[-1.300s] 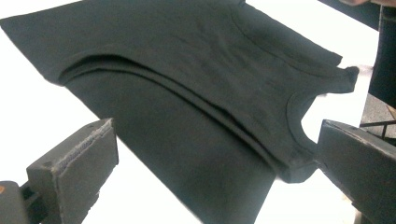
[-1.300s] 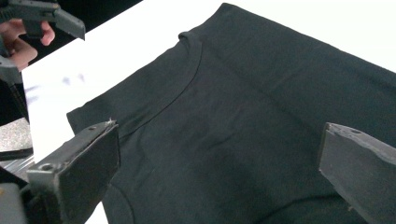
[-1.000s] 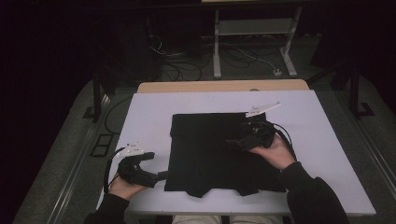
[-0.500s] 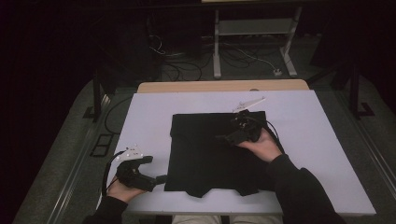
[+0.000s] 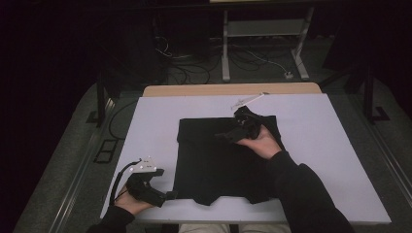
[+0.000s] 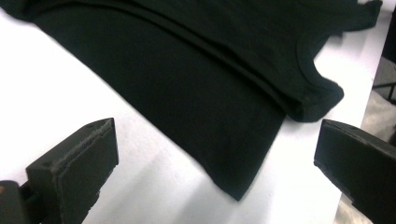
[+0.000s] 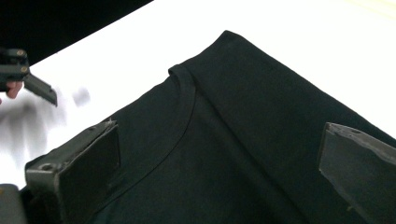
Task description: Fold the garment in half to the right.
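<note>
1. One black T-shirt [image 5: 218, 160] is lying flat on the white table [image 5: 335, 160], folded into a rough rectangle. Its long axis is running from the table's near edge toward the far edge, with the collar end pointing at the near edge.
2. The fabric is showing plain black, without print. A ribbed neckline and a folded side edge are showing in the left gripper view [image 6: 308, 60].
3. Two grippers are in use, one per hand.
4. The left gripper [image 5: 167, 195] is sitting at the shirt's near left corner. Its jaws are standing wide apart, holding nothing.
5. The right gripper [image 5: 228, 135] is hovering over the shirt's far right part. Its jaws are also spread wide, gripping nothing, with the neckline [image 7: 187, 107] lying between them.
</note>
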`<state>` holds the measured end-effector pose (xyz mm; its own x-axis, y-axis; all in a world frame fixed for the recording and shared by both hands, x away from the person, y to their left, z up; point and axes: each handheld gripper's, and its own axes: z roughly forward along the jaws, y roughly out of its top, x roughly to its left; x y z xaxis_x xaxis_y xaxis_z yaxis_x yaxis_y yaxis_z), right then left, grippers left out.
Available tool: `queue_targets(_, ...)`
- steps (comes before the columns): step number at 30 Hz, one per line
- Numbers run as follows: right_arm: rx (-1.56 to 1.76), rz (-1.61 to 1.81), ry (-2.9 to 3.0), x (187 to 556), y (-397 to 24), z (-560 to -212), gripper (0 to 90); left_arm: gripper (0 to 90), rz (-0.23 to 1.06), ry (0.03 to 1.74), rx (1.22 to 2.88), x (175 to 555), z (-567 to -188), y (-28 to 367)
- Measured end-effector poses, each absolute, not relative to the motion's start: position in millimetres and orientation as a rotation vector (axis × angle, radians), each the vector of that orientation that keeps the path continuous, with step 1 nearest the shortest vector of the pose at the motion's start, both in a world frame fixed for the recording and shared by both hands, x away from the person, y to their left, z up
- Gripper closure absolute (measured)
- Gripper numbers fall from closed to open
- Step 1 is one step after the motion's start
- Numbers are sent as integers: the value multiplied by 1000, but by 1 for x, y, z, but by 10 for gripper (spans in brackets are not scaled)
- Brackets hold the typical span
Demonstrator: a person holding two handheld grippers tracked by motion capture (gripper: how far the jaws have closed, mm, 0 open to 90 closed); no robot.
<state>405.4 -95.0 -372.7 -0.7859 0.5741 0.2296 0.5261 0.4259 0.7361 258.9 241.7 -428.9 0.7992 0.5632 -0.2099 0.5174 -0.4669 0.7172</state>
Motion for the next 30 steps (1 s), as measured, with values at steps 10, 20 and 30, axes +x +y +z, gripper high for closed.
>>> queue_targets(10, 1010, 1308, 2601, 422, -77, -377, 0, 0, 39, 761, 2201, 260, -436, 232)
queue_targets(20, 973, 1313, 2608, 435, -55, -375, 0, 0, 14, 719, 2239, 259, -439, 228)
queue_targets(30, 990, 1336, 2588, 453, -35, -378, 0, 0, -14, 676, 2285, 259, -443, 220)
